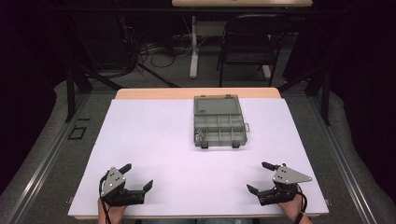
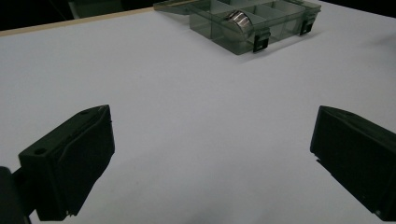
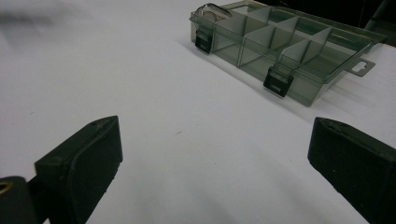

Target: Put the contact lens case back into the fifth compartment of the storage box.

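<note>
Both grippers, left gripper and right gripper, released, empty. Risk: nudging light open organizer box slides it, spilling the metal piece.

I see my right gripper with its jaws spread wide over the white table, nothing between them. Beyond the jaws sits the open organizer box; a shiny metal piece lies in its far-left compartment.

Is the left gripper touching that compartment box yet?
Apart. The high view shows the left gripper near the table's front edge, with a wide stretch of bare white surface between it and the open compartment box.
</note>
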{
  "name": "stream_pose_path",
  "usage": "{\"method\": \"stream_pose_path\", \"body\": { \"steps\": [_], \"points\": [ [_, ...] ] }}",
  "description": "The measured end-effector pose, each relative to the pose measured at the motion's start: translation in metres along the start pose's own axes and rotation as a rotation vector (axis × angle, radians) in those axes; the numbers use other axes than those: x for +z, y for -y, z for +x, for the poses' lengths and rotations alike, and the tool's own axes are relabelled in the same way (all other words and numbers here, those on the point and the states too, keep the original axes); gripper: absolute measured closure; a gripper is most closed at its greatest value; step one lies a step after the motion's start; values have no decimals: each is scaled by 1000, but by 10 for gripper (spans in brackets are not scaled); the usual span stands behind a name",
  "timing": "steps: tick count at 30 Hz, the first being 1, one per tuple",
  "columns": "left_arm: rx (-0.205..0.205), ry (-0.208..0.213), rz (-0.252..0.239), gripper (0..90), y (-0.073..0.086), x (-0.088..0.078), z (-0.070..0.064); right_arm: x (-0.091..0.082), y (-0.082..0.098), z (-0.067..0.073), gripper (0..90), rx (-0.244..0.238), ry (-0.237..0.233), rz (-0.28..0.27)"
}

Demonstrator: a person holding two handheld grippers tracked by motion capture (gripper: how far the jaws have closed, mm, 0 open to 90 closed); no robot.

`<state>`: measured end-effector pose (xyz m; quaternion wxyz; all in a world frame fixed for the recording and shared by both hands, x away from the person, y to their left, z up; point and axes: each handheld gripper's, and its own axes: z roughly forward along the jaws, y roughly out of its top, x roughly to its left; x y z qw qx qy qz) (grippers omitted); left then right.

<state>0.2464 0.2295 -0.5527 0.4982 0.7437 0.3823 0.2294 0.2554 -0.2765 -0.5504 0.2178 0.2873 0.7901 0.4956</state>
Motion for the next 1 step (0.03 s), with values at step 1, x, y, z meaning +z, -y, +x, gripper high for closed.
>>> {"method": "stream_pose_path", "body": {
  "steps": [1],
  "points": [
    [7, 4, 6, 1, 0, 0, 0, 0, 0, 0, 27, -1, 0, 0]
  ]
}}
